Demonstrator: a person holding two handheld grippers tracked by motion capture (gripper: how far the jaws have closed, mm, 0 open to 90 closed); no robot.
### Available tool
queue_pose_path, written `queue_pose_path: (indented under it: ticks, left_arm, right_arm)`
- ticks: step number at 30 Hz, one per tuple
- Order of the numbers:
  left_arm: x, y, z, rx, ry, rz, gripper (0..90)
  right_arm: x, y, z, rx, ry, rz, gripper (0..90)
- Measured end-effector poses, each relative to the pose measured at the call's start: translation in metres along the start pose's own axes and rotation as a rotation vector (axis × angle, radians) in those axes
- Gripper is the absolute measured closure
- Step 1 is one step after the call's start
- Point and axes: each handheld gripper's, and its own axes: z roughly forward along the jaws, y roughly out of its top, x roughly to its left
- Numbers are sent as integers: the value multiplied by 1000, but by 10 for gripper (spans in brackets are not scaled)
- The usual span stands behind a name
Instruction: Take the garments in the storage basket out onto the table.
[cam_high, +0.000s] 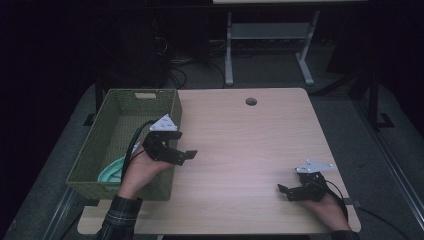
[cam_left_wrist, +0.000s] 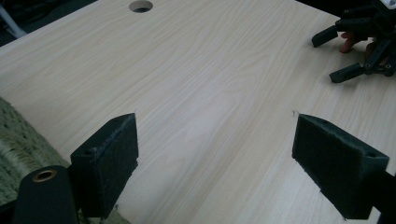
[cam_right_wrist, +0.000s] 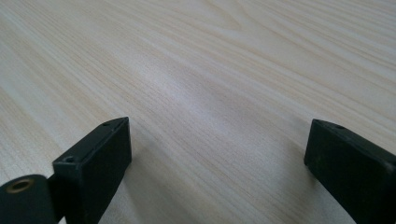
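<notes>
Left gripper (cam_high: 186, 155) sits above the right edge of the green woven basket (cam_high: 107, 134), jaws spread wide and holding nothing, pointing out over the tabletop (cam_high: 240, 145). In the left gripper view both black pads (cam_left_wrist: 109, 161) are far apart with bare light wood grain between them, and a strip of basket weave (cam_left_wrist: 18, 144) shows at lower left. Basket stands at the left end of the tabletop, partly overhanging the left edge. A pale teal plate-like item (cam_high: 111, 172) lies inside it at the near end, close under the left hand (cam_high: 142, 172); exact shape hard to tell. Right gripper (cam_high: 286, 191) is low near the front right corner of the tabletop, jaws spread, nothing between them, well apart from the basket. Right gripper view has both pads (cam_right_wrist: 95, 161) wide open over bare wood. Right gripper also seen far off in the left gripper view (cam_left_wrist: 338, 56), jaws apart. Round cable hole (cam_high: 251, 101) near the far edge of the tabletop. Plaid sleeve (cam_high: 119, 220) on the left forearm.
</notes>
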Motion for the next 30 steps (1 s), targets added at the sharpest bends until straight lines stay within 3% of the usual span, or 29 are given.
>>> queue_pose_path:
  ticks: [15,30]
  left_arm:
    - [11,-5,-15,-3,20,-7,139]
    - [21,-13,-29,-16,45,-41,139]
  right_arm:
    - [0,0,0,0,0,0,71]
    - [0,0,0,0,0,0,71]
